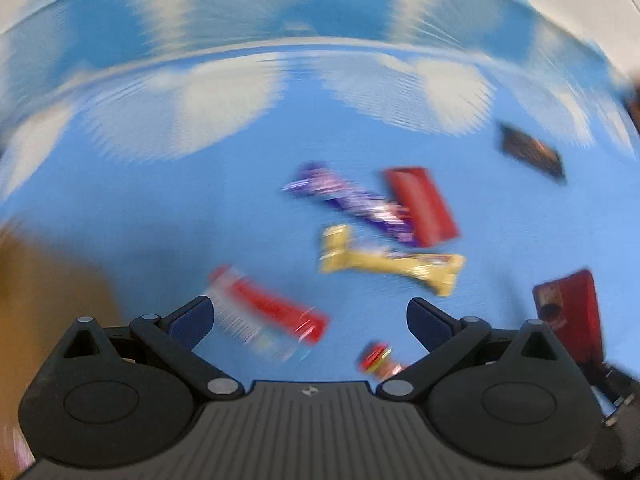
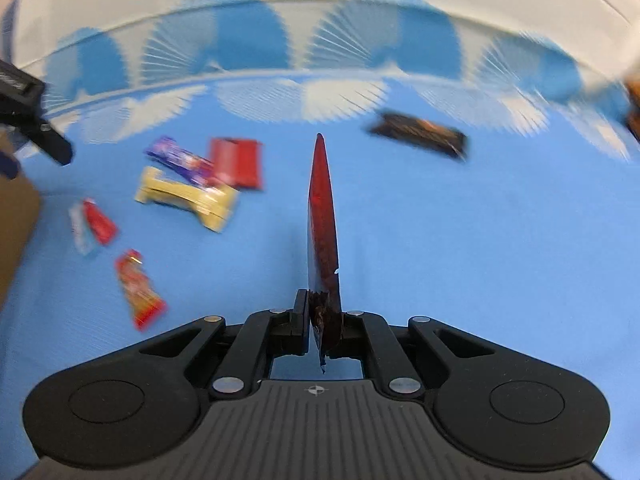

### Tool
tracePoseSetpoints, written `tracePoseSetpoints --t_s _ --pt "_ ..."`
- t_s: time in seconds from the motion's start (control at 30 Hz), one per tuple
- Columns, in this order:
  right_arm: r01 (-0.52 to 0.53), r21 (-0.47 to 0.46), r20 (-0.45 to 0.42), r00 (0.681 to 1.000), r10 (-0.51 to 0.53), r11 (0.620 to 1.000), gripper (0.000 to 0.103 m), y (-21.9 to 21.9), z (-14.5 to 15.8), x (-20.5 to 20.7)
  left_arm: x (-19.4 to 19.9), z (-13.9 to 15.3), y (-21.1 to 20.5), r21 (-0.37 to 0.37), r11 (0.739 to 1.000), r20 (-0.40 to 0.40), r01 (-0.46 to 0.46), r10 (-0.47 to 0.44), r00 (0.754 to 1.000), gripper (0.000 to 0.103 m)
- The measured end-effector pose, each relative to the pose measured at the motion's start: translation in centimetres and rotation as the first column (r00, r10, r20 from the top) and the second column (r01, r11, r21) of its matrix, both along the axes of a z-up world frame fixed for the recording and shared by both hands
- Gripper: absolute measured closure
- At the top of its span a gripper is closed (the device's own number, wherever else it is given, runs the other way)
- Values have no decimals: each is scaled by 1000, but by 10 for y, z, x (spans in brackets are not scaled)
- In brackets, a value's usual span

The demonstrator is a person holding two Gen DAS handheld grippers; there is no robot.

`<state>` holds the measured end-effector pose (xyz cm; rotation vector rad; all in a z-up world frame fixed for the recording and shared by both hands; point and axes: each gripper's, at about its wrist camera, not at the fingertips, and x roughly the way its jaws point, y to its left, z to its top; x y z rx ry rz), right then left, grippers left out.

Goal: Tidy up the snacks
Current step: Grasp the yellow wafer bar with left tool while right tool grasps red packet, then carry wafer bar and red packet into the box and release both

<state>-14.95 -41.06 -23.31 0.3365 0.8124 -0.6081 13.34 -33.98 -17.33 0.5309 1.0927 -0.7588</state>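
A brown cardboard box (image 2: 16,216) shows only as a corner at the left edge of both views; its inside is out of sight, so what it holds cannot be told.

The right gripper (image 2: 322,320) is clenched on a dark red snack packet (image 2: 322,208), pinched at its near end. The packet stands edge-on and sticks out straight ahead of the fingers, above the blue cloth (image 2: 440,260). No other snack touches this claw. Ahead and to its left lie a purple bar (image 2: 180,158), a red packet (image 2: 236,162) and a yellow bar (image 2: 188,198), bunched together with the purple bar overlapping the other two. Nearer on the left lie a red-and-white bar (image 2: 90,224) and a small red-and-orange wrapper (image 2: 138,286), each apart from the rest. Ahead and to the right, well apart, lies a dark brown bar (image 2: 420,134).

The left gripper (image 1: 310,320) stands spread wide, with nothing between its blue pads (image 1: 188,320). In the blurred left wrist view the red-and-white bar (image 1: 268,314) appears between the fingers, lying on the cloth (image 1: 160,220), and the small wrapper (image 1: 376,356) sits just inside the right finger. The held packet (image 1: 568,312) shows at the far right.
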Motion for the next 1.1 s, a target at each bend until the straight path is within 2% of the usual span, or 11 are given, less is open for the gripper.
tracePoseSetpoints --t_s 0.07,0.13,0.17,0.2,0.27,0.3,0.4,0.47,0.67,0.87,1.1 --pt "34 17 -23 999 -34 999 96 -5 -6 -8 -15 -15 -29 55 985 76 166 -170 982 0" --pt "56 34 -24 998 -55 998 96 -11 -8 -15 -31 -32 -52 135 929 121 346 -362 924 0" --pt "62 37 -22 998 -61 997 96 -14 -8 -18 -37 -41 -61 177 901 127 395 -419 899 0" --pt "64 37 -21 998 -63 997 96 -16 -9 -17 -39 -49 -68 209 887 133 412 -443 887 1" --pt "61 36 -17 998 -60 998 96 -18 -8 -17 -41 -61 -80 233 878 136 418 -455 880 31" --pt "59 36 -16 998 -59 998 96 -19 -8 -15 -41 -67 -84 258 874 133 411 -454 881 65" --pt "54 34 -6 999 -54 998 96 -17 -4 -13 -37 -64 -77 231 897 108 376 -408 907 76" --pt "46 24 14 999 -47 999 96 -14 2 -12 -32 -53 -63 196 916 67 350 -368 927 77" --pt "89 37 102 990 -93 995 96 12 34 -19 -34 5 -2 85 963 58 257 -263 963 77" --pt "72 -5 131 989 -71 997 99 48 58 -18 -54 63 67 -8 984 89 176 -175 981 77" --pt "100 9 113 988 -101 995 100 66 65 -19 -63 102 129 -73 995 83 67 -61 995 77"
